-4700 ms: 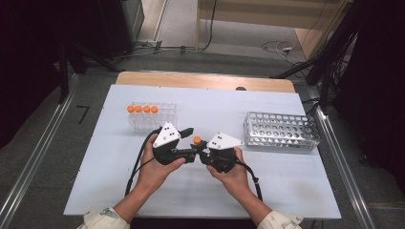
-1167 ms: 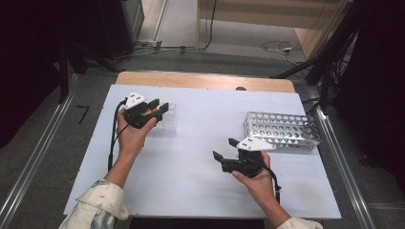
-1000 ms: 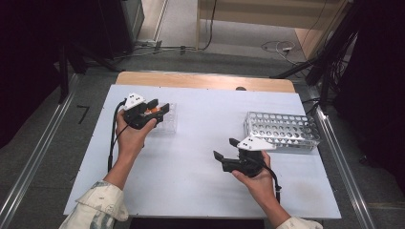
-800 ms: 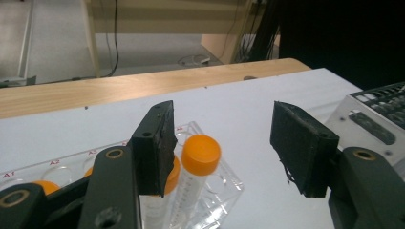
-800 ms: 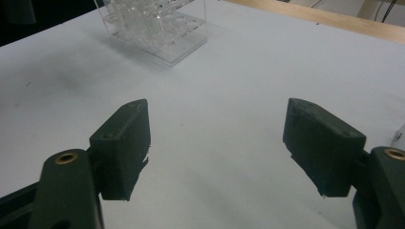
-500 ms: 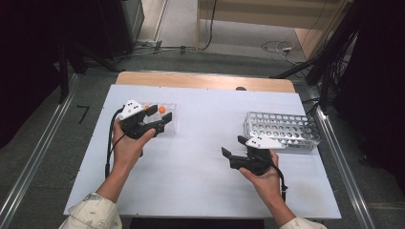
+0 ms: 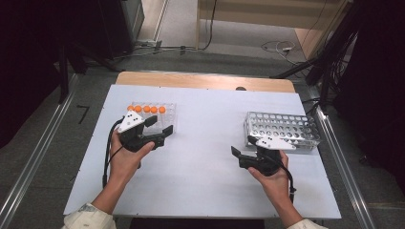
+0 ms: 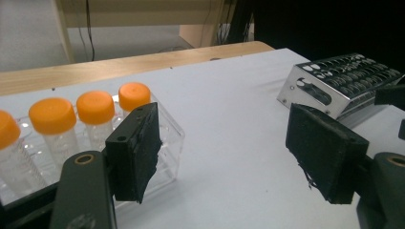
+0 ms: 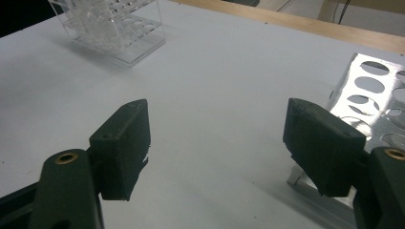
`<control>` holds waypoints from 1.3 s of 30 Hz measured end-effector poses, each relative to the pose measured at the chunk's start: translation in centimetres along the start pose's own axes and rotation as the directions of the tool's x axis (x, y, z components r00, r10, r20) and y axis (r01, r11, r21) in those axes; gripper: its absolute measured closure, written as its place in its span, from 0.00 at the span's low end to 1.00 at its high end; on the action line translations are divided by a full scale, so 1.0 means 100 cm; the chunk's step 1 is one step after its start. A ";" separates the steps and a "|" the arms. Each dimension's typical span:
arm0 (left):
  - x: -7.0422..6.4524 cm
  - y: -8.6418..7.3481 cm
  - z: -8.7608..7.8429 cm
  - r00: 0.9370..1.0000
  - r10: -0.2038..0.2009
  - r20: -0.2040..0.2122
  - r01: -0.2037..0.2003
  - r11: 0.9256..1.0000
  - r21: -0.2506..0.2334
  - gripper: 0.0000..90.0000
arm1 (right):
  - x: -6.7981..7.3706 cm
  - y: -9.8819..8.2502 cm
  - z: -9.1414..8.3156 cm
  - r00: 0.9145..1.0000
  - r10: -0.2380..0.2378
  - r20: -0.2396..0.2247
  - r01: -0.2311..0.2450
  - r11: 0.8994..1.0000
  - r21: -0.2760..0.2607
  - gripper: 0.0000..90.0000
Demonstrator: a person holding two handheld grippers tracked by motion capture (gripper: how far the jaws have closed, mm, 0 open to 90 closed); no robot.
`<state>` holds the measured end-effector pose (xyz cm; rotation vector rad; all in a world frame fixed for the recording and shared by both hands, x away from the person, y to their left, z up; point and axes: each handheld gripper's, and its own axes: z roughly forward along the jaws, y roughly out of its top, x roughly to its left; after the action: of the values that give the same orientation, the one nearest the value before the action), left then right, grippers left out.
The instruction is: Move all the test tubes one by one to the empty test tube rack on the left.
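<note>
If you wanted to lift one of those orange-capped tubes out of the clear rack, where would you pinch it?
Pinch the orange cap of the end tube, coming down from above. The tubes stand upright in the clear rack, so its walls shield their bodies and the caps alone stick out. The left hand-held gripper, jaws just opened and empty, is nearest.

A clear glossy plastic rack [image 8: 167, 138] is holding tubes with matt orange plastic caps [image 8: 94, 107]. The perforated metal rack [image 7: 282, 128] is gleaming. The table [image 7: 205, 162] is looking smooth and matt, edged with wood [image 7: 205, 81].
</note>
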<state>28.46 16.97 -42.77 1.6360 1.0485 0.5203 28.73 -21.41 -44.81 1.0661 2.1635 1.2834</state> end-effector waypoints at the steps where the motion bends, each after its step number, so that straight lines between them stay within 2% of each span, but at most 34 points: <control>1: 0.000 -0.002 -0.003 1.000 0.000 -0.001 0.000 1.000 0.001 0.32 | -0.001 0.000 -0.001 1.000 0.000 0.003 0.000 1.000 -0.002 0.26; 9: 0.006 -0.013 -0.019 1.000 -0.009 -0.025 0.009 1.000 -0.007 0.31 | -0.007 -0.004 -0.004 1.000 0.008 0.025 -0.008 1.000 0.009 0.26; 15: 0.010 -0.020 -0.026 0.999 -0.017 -0.039 0.017 1.000 -0.003 0.31 | -0.006 -0.004 -0.006 1.000 0.009 0.029 -0.009 1.000 0.003 0.25; 19: 0.013 -0.023 -0.029 0.998 -0.024 -0.050 0.024 1.000 0.003 0.31 | -0.007 -0.006 -0.010 0.999 0.007 0.035 -0.007 1.000 0.004 0.25; 29: 0.016 -0.032 -0.031 0.998 -0.025 -0.055 0.026 1.000 0.014 0.31 | -0.020 -0.013 -0.023 0.997 0.037 0.069 -0.037 0.999 -0.004 0.26; 33: 0.018 -0.036 -0.032 0.998 -0.025 -0.065 0.027 0.999 0.028 0.30 | -0.024 -0.016 -0.028 0.995 0.042 0.086 -0.042 0.999 -0.003 0.25; 39: 0.022 -0.041 -0.039 0.996 -0.039 -0.084 0.041 0.999 0.023 0.29 | -0.029 -0.020 -0.034 0.993 0.052 0.103 -0.052 0.999 -0.006 0.25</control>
<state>25.08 21.06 -45.68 1.6230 1.1510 0.5549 27.47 -26.15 -44.95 1.1685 2.0699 1.2263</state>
